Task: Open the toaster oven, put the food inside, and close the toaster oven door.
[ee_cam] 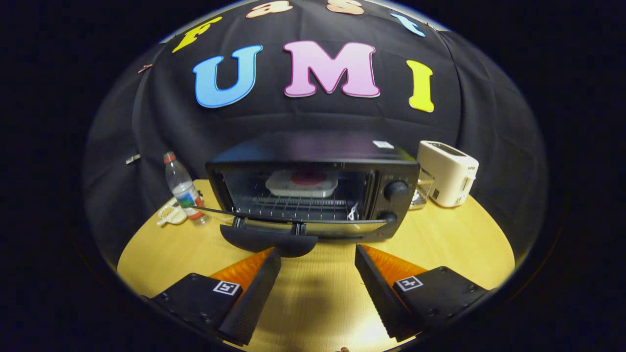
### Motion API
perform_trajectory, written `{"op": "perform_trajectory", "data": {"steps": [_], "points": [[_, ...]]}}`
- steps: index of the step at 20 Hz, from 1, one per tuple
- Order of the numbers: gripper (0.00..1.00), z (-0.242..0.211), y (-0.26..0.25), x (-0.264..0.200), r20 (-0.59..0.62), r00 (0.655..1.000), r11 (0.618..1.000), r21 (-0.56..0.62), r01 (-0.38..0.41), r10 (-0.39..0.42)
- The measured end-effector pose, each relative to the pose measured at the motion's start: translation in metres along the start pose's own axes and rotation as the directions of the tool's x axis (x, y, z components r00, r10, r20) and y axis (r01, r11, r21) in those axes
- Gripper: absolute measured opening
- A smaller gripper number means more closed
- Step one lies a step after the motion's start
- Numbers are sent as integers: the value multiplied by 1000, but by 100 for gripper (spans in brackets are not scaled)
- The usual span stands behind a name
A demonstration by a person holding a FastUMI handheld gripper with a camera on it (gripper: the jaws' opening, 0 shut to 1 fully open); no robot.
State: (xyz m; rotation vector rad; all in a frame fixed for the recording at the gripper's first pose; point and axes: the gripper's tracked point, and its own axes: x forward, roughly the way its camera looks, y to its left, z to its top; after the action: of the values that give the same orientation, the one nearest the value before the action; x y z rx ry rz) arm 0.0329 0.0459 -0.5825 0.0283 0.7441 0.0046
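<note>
Where dark cloth walls meet it, round wooden table (440, 244) under spread, empty tongs (318, 264).

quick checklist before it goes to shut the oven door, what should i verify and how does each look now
1. Food in: ok. The tray of food sits on the rack inside the toaster oven.
2. Door state: ok. The door hangs open, folded down just ahead of the fingers.
3. Gripper free: ok. Its fingers are spread apart with nothing between them.
4. Doorway clear: cannot tell. Something small and pale lies at the rack's front right corner.
5. Room beside the oven: ok. The water bottle and the white toaster stand off to the sides.
</note>
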Motion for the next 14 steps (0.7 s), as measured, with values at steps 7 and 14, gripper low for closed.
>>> {"op": "perform_trajectory", "data": {"steps": [7,14], "points": [[99,54,4,-21,68,997,1000,-12,-24,24],[98,240,-10,-109,405,914,999,47,-21,0]]}}
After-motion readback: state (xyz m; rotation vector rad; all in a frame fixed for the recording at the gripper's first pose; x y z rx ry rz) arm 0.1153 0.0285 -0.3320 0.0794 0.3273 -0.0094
